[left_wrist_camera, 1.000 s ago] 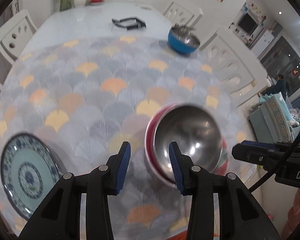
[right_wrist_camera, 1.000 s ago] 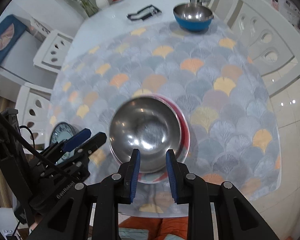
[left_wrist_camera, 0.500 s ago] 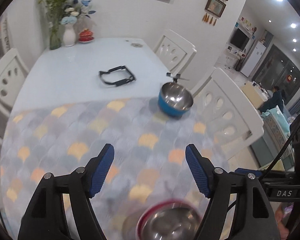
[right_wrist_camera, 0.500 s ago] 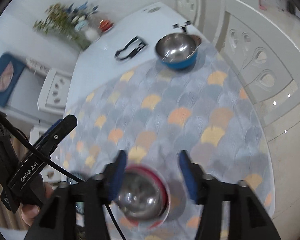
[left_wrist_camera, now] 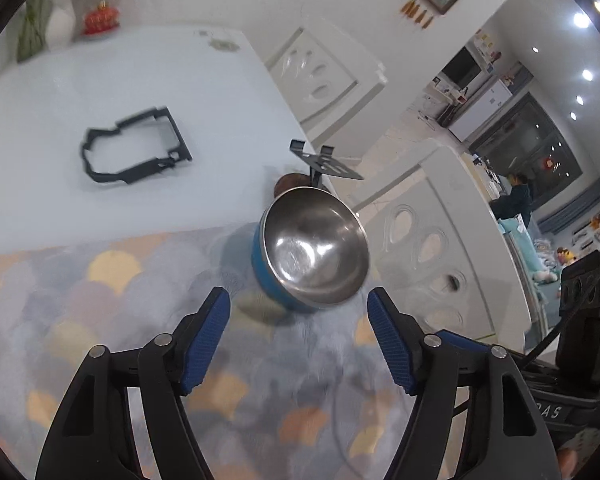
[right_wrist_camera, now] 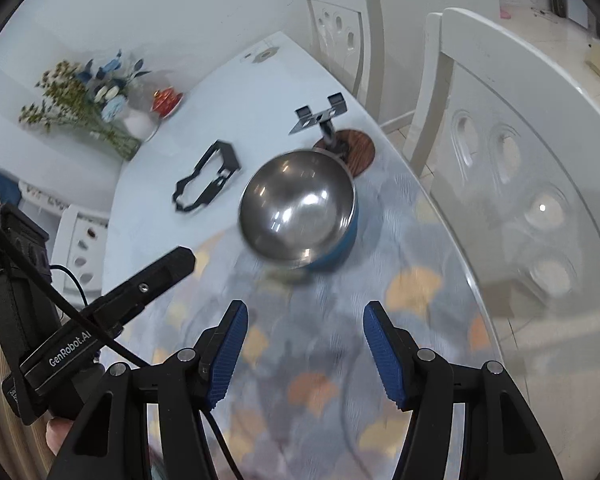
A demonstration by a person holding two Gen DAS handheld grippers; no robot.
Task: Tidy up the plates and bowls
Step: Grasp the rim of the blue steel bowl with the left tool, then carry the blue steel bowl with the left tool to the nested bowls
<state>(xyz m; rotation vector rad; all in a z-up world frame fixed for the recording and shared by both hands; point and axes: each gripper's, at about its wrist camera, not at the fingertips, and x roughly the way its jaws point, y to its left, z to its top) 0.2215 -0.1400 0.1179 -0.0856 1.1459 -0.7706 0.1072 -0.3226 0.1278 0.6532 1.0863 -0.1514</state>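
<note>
I see the blue bowl (left_wrist_camera: 312, 252) on the patterned mat (left_wrist_camera: 100, 320). My left gripper (left_wrist_camera: 298, 316) is closing slightly, empty; my right gripper (right_wrist_camera: 302, 328) stands released, empty.

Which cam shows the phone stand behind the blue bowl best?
Right wrist. The phone stand shows whole there: cradle, stem and round wooden base, just beyond the blue bowl. In the left wrist view, the stand shows its cradle, but the bowl hides most of the base.
</note>
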